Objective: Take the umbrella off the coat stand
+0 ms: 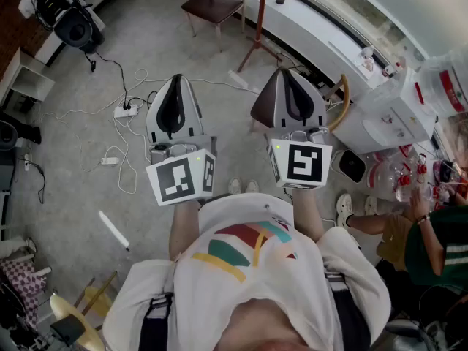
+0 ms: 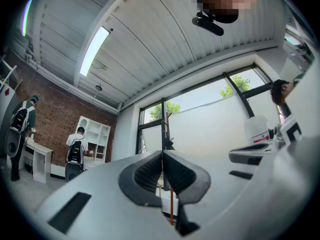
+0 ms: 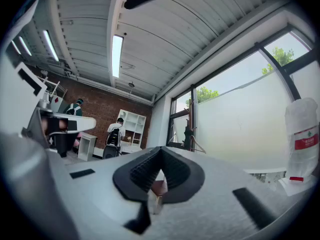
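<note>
**Approach stage: umbrella not yet reached**

Left gripper (image 2: pixel 162 156): jaws closed tip to tip, empty; lower centre-left of the head view, aimed up-frame.
Right gripper (image 3: pixel 160 154): likewise closed, nothing gripped; alongside at centre-right.
Coat stand (image 1: pixel 259 17): reddish pole on splayed legs, top centre of the head view, well apart from both tools, beside a chair (image 1: pixel 212 6).
Umbrella (image 3: pixel 188 134): probably the dark bundle hanging on the stand; too small to confirm.
Step judged: approach only.
Next move likely calls for closing in, opening one pair of jaws, then lifting the umbrella clear.
</note>
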Motion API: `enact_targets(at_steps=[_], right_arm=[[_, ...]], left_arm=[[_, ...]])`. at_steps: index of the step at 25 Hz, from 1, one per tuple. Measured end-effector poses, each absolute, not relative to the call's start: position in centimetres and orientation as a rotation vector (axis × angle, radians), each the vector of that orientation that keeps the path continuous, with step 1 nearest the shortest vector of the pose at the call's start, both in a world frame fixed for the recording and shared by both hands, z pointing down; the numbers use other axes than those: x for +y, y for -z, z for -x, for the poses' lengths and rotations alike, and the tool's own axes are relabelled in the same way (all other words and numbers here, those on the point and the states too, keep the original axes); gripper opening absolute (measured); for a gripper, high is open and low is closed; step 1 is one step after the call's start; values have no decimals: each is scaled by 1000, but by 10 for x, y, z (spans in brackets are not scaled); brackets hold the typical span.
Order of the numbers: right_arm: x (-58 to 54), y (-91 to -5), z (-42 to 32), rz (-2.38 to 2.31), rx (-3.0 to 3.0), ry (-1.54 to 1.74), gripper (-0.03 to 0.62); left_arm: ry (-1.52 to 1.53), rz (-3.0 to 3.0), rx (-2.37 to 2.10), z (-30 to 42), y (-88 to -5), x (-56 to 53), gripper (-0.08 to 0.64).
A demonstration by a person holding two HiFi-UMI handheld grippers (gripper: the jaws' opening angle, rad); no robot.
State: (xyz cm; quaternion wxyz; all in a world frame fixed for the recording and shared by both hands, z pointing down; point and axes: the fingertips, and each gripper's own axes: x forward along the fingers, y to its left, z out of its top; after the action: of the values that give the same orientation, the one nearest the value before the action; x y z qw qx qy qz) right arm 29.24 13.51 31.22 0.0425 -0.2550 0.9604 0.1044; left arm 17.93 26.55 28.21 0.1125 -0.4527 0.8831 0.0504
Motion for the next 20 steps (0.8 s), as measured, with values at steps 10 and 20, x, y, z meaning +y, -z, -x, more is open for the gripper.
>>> enact_targets(at_steps=[10, 20], right_arm=[[133, -311, -292, 757, 2936, -319, 0], [116, -321, -298, 653, 2922, -306, 0]], left_arm=[[-137, 1334, 2568, -183, -279, 262, 8], [-90, 1282, 2616, -182, -297, 251, 8]])
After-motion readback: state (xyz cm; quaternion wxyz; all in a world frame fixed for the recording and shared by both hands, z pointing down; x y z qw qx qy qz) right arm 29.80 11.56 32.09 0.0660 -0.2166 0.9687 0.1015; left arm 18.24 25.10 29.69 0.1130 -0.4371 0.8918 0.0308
